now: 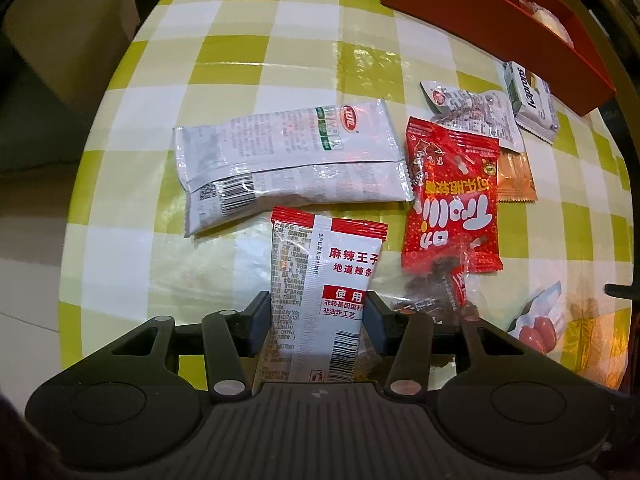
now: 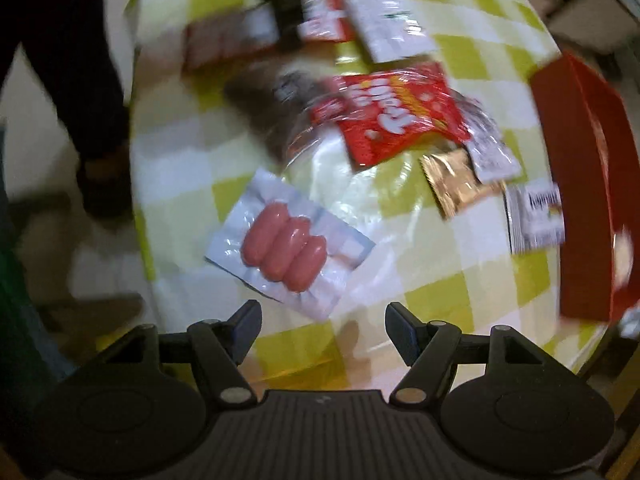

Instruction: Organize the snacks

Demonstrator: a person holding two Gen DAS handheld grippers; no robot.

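Observation:
My left gripper (image 1: 316, 320) is shut on a white and red spicy-strip packet (image 1: 320, 272), with a pad pressed against each side. Beyond it on the checked tablecloth (image 1: 280, 48) lie a long silver packet (image 1: 288, 156) and a red Trolli bag (image 1: 452, 200). My right gripper (image 2: 322, 328) is open and empty above the table. Just ahead of its fingers lies a clear pack of three pink sausages (image 2: 286, 252). The right wrist view is blurred. It also shows the Trolli bag (image 2: 396, 112) and the silver packet (image 2: 388, 24) farther off.
A red box (image 1: 500, 16) (image 2: 580, 184) stands at the table's right side. Near it lie a gold packet (image 2: 456, 184), a white wafer pack (image 1: 532, 100) and a printed white sachet (image 1: 476, 112). A clear bag of dark snacks (image 1: 432, 292) sits beside my left fingers. A person's dark leg (image 2: 80, 80) stands left of the table edge.

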